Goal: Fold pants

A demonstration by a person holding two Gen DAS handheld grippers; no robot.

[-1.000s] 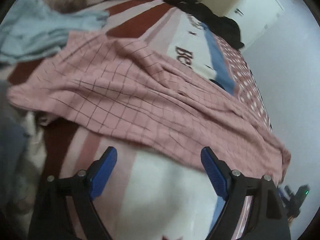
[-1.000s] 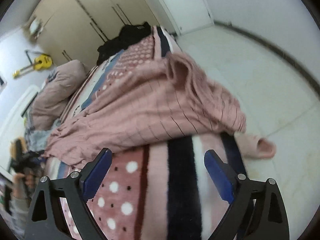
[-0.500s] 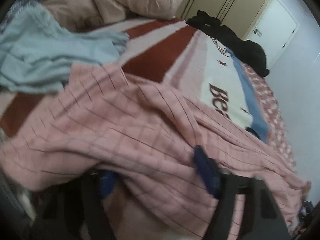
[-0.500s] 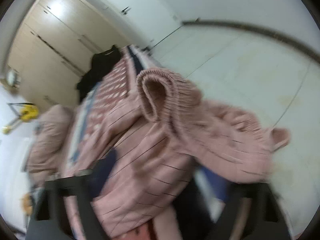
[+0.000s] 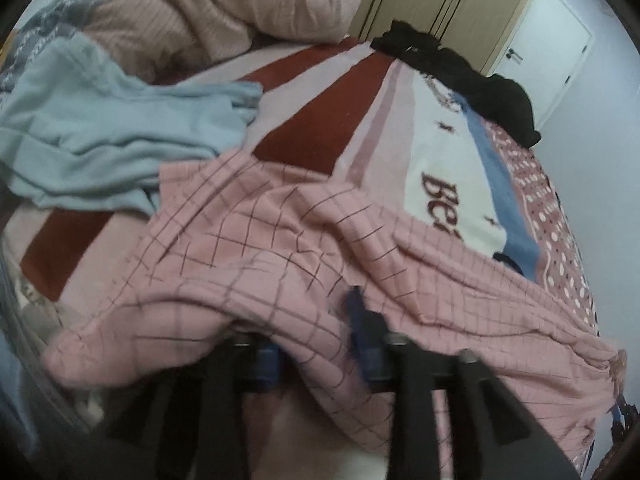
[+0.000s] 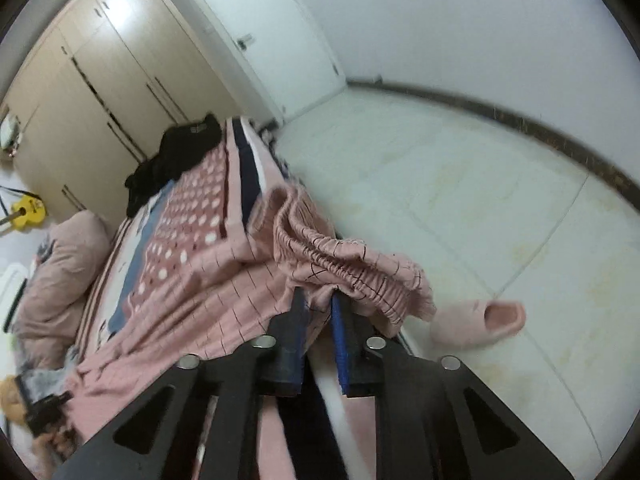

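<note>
The pants (image 5: 304, 240) are being clamped by the closing left gripper (image 5: 316, 344) at 6 o'clock; the right gripper (image 6: 320, 312) is shut on the waistband (image 6: 352, 268). Both edges should be lifted evenly.

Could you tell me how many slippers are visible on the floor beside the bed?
1. A single pink slipper lies on the pale floor just off the bed's edge, right of the bunched waistband of the pink checked pants. A second may be hidden by the bed or the gripper.

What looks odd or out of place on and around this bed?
A single pink slipper lies alone on the floor beside the bed. A black garment is heaped at the far end and a light blue one is crumpled near the pillows. The pink checked pants lie rumpled, not yet folded.
</note>
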